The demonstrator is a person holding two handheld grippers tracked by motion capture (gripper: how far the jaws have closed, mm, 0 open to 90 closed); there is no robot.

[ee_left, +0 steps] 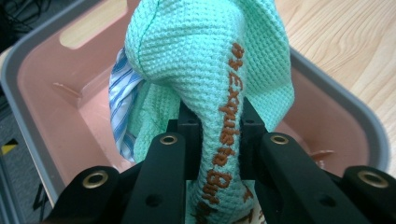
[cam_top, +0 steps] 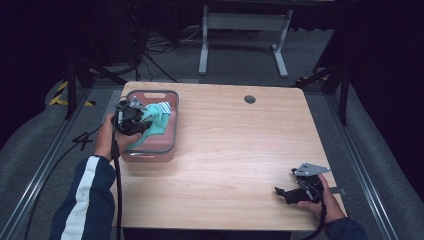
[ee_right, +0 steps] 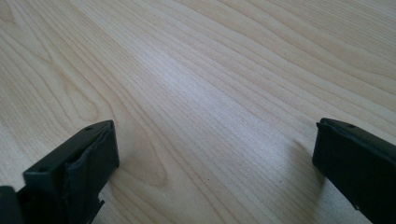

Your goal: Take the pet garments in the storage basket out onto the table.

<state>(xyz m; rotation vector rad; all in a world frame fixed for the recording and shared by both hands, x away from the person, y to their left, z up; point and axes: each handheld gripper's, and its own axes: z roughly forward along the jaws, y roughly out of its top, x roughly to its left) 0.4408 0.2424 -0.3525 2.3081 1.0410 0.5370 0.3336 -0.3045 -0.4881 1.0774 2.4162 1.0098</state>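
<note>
A mint-green waffle-weave cloth (ee_left: 205, 60) with brown stitched lettering bulges up between the black jaws of my left gripper (ee_left: 215, 128), which is shut on it. A blue-and-white striped cloth (ee_left: 120, 98) hangs behind its left side. From above, the green cloth (cam_top: 156, 120) is lifted over the pink bin (cam_top: 165, 145) at the table's left, held by my left gripper (cam_top: 142, 123). Down at the front right of the table, my right gripper (cam_top: 281, 192) rests low over the wood. Its jaws stand wide apart in the right gripper view, open (ee_right: 215, 154), with bare wood between them.
The pink bin with a grey rim (ee_left: 327, 88) sits near the table's left edge. A round cable hole (cam_top: 249, 99) lies at the table's back. Behind the table stand a white frame (cam_top: 240, 30) and dark floor cables (cam_top: 160, 45).
</note>
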